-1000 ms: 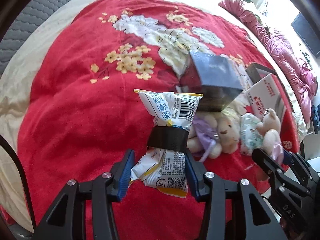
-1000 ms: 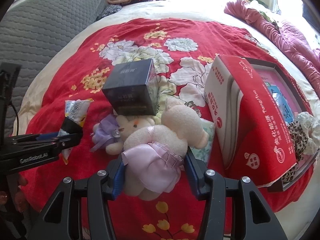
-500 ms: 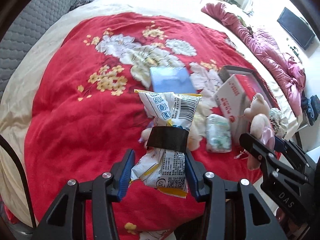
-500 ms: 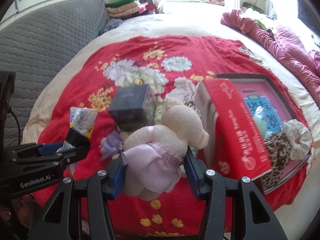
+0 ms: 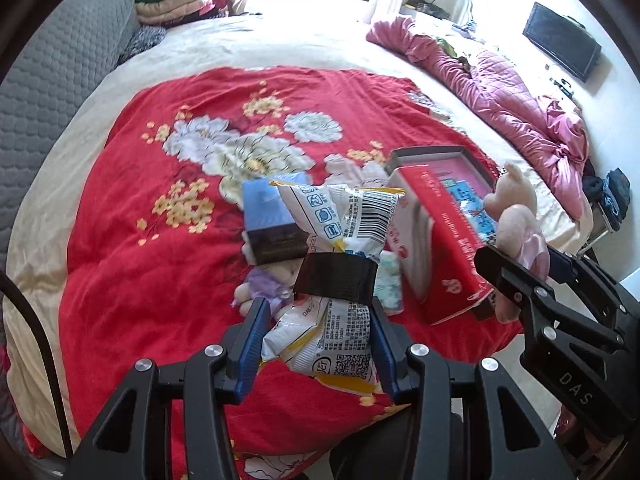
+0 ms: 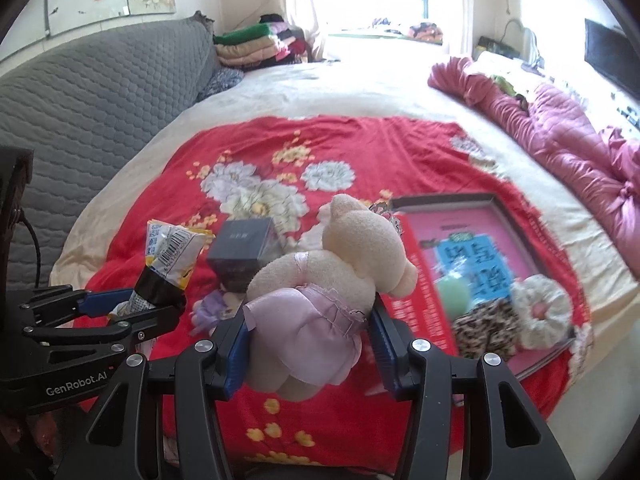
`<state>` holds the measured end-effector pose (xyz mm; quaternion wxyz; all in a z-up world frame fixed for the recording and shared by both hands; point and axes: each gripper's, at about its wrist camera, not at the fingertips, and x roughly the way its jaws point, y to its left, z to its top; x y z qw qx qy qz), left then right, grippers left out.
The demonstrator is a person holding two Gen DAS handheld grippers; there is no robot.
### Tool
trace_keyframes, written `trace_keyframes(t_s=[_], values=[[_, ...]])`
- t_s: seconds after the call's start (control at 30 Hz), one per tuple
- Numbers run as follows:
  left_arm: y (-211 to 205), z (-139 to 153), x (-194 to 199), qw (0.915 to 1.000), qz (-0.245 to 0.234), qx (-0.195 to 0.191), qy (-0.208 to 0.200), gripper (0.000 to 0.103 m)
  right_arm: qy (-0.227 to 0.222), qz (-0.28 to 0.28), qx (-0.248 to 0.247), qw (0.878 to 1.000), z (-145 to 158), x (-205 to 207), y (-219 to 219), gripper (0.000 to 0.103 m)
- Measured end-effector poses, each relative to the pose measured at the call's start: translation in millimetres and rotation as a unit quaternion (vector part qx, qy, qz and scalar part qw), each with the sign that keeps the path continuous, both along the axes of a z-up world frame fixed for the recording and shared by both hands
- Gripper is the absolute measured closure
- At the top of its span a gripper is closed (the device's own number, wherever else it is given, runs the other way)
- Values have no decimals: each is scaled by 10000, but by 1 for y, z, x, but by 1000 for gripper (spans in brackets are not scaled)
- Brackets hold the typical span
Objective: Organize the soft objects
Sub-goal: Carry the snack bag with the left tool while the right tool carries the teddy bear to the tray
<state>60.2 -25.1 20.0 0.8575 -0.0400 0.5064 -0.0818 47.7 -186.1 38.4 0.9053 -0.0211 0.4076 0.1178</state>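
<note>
**Holding a snack bag and a teddy above the bed**

Gripping a snack bag (image 5: 334, 280) in my left gripper (image 5: 318, 346), I hold it up above the red flowered blanket (image 5: 120, 248). Its blue pads press on both sides of the bag, just under a band of black tape (image 5: 335, 280) wrapped round the middle. The bag sticks up and bends a little to the right.

Under the bag sits a dark box (image 5: 272, 220) with a blue top. A small doll in purple (image 5: 260, 292) lies beside the box, but the bag hides most of it. A pale packet (image 5: 390, 284) peeks out too, and I cannot tell what it is.

Further right stands a red box (image 5: 436, 248), blurry, with writing too fuzzy to read.

My right gripper (image 6: 310, 344) is squeezed on a cream teddy bear (image 6: 340, 264) in a lilac skirt. The bear faces away from me, so its face is hidden. It hangs in the air, above the blanket's near edge.

On the far right, the box's open tray (image 6: 472, 216) holds a green ball (image 6: 452, 294), a spotted hair tie (image 6: 480, 332) and a fluffy white one (image 6: 540, 312). All are blurry.
</note>
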Motion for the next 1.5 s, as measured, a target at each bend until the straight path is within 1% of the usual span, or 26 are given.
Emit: trace_keyframes(t_s=[0.3, 0.53, 0.7, 0.83, 1.03, 1.13, 1.2, 1.27, 1.33, 1.5], values=[[-31, 25, -4, 9994, -234, 40, -245, 55, -198, -213, 125, 9995, 21, -9, -34, 49], [-66, 36, 1, 9979, -537, 58, -352, 55, -324, -507, 121, 9981, 33, -12, -69, 49], [-99, 39, 13, 9962, -790, 47, -373, 55, -356, -841, 80, 9958, 35, -11, -106, 49], [-135, 37, 25, 9934, -1091, 36, -346, 55, -345, -1240, -13, 9917, 32, -6, -147, 49], [-183, 21, 49, 9890, -1466, 17, -171, 55, -125, -1524, -182, 9881, 17, 6, -195, 49], [-209, 6, 64, 9860, -1669, 16, 47, 55, 15, -1518, -323, 9879, 5, 14, -208, 49], [-224, -4, 75, 9840, -1771, 76, 162, 55, 126, -1415, -425, 9889, -6, 23, -214, 49], [-236, -14, 83, 9824, -1843, 156, 272, 55, 247, -1276, -638, 9895, -19, 32, -216, 49], [-248, -28, 95, 9796, -1937, 236, 475, 55, 361, -1147, -772, 9897, -33, 40, -217, 49], [-262, -53, 117, 9743, -2054, 350, 856, 55, 609, -853, -927, 9902, -62, 56, -215, 49]])
